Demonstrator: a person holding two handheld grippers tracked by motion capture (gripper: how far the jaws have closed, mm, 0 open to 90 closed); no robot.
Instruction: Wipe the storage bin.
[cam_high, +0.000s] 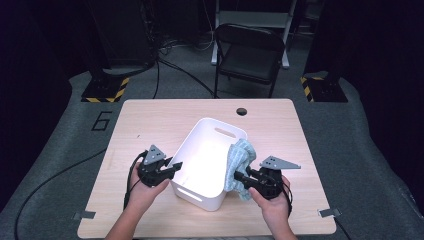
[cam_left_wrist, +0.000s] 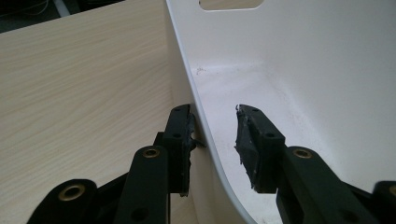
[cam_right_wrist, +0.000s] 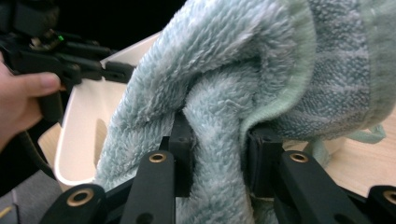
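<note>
Towel (cam_high: 239, 167): bunched, clamped between right gripper (cam_high: 239, 176) fingers (cam_right_wrist: 183, 149), hanging at right rim of white bin (cam_high: 200, 197) on worktop (cam_high: 150, 120). Left gripper (cam_high: 176, 165) fingers (cam_left_wrist: 180, 140) apart, straddling bin's left wall, outer pad touching. Step judged: loading towel into bin. Next: carry over rim, lower, release.

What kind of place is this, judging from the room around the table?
Probably a lab or a studio set up for recording. The wooden table stands on grey carpet in a dark room, black stands with yellow-and-black striped bases flank it, and cables run across the floor by a black folding chair.
</note>
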